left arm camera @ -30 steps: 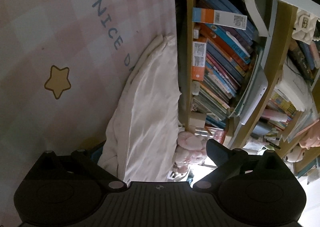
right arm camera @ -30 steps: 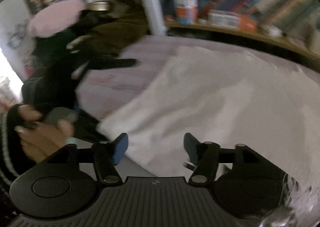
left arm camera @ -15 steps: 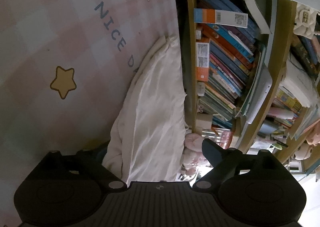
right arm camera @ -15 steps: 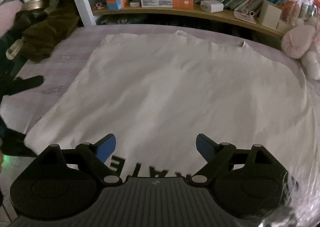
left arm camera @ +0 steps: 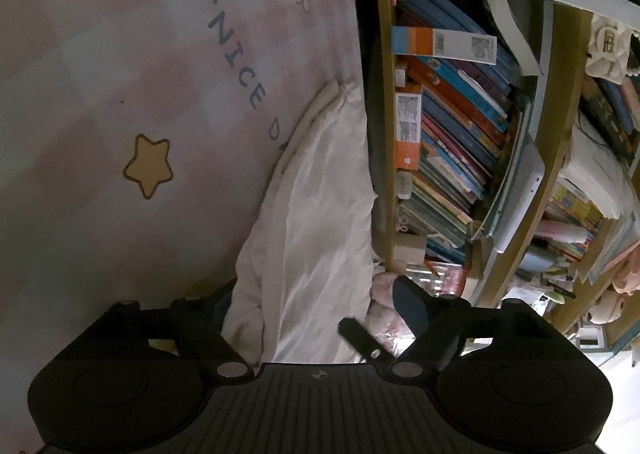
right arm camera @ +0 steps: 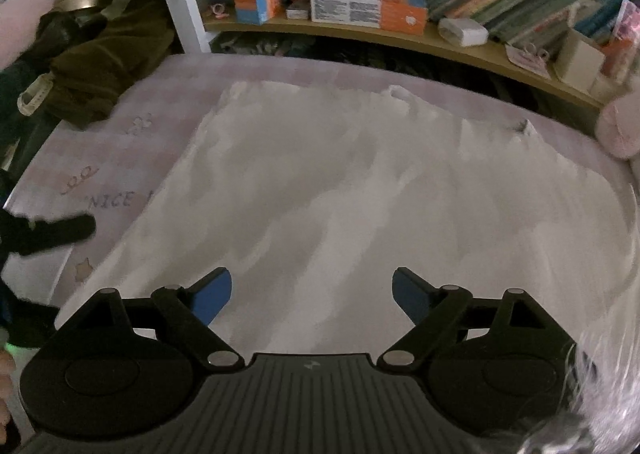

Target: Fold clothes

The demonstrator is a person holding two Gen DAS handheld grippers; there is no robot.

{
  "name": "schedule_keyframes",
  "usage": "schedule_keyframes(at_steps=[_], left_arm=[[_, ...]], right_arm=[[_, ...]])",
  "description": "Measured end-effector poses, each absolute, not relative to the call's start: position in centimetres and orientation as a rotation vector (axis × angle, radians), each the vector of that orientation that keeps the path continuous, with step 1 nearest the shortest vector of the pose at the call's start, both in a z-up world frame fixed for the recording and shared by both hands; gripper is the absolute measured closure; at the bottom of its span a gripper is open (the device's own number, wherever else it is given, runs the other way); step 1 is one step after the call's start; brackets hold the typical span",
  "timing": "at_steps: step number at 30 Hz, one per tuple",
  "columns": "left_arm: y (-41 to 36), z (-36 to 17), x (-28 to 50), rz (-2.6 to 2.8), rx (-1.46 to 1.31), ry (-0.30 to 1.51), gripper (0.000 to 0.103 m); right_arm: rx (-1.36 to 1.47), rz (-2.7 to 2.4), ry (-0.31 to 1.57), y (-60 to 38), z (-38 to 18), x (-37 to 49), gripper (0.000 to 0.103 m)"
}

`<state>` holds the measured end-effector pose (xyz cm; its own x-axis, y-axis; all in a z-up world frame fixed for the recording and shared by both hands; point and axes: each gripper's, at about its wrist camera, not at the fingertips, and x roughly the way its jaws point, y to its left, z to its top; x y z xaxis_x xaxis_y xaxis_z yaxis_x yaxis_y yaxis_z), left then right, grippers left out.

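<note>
A white garment (right arm camera: 360, 206) lies spread flat on a pink checked cloth (right arm camera: 116, 158) printed with "NICE". My right gripper (right arm camera: 312, 294) is open and hovers over the garment's near edge, holding nothing. In the left wrist view the same garment (left arm camera: 320, 222) shows edge-on beside the pink cloth (left arm camera: 140, 74). My left gripper (left arm camera: 316, 306) is open at the garment's near corner. Its left finger is partly hidden behind the cloth's fold. I cannot tell whether it touches the garment.
A bookshelf (right arm camera: 420, 6) full of books runs along the far edge of the surface; it also shows in the left wrist view (left arm camera: 460, 134). A dark brown garment (right arm camera: 104, 62) lies at the far left. A pink plush toy (right arm camera: 620, 126) sits at the right edge.
My right gripper swung from the left side to face the spread garment and opened wider. My left gripper stayed nearly still; its view shifted slightly.
</note>
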<state>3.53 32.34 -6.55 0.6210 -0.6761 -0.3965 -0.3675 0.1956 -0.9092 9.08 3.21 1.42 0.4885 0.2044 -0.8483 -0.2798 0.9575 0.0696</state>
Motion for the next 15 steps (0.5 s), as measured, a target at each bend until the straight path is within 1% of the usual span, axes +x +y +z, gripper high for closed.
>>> schedule_keyframes(at_steps=[2, 4, 5, 6, 7, 8, 9, 10, 12, 15], left_arm=[[32.4, -6.6, 3.3, -0.249, -1.405, 0.955, 0.036], [32.4, -6.8, 3.0, -0.221, -1.386, 0.962, 0.050], [32.4, -6.9, 2.9, -0.212, -1.382, 0.961, 0.056], [32.4, -7.0, 2.7, -0.203, -1.378, 0.959, 0.065], [32.4, -7.1, 2.5, -0.193, -1.375, 0.958, 0.071], [32.5, -7.2, 2.4, -0.184, -1.371, 0.956, 0.073], [32.5, -7.3, 2.2, -0.175, -1.367, 0.954, 0.079], [32.5, -7.5, 2.0, -0.166, -1.364, 0.953, 0.088], [32.6, -7.7, 1.7, -0.148, -1.356, 0.949, 0.092], [31.9, -6.7, 1.6, -0.157, -1.278, 0.935, 0.093]], right_arm=[[-0.089, 0.300, 1.027, 3.7, 1.8, 10.1, 0.016], [-0.095, 0.304, 1.041, 4.3, 2.1, 11.3, 0.016], [-0.094, 0.308, 1.048, 4.6, 2.3, 11.8, 0.016], [-0.093, 0.311, 1.055, 4.9, 2.4, 12.4, 0.016], [-0.092, 0.315, 1.061, 5.3, 2.6, 12.9, 0.016], [-0.091, 0.318, 1.068, 5.6, 2.7, 13.5, 0.016], [-0.090, 0.321, 1.074, 5.9, 2.9, 14.0, 0.016], [-0.079, 0.323, 1.080, 6.2, 3.0, 14.4, 0.016], [-0.064, 0.325, 1.090, 6.7, 3.3, 15.3, 0.016], [-0.057, 0.322, 1.100, 7.5, 3.6, 16.5, 0.016]])
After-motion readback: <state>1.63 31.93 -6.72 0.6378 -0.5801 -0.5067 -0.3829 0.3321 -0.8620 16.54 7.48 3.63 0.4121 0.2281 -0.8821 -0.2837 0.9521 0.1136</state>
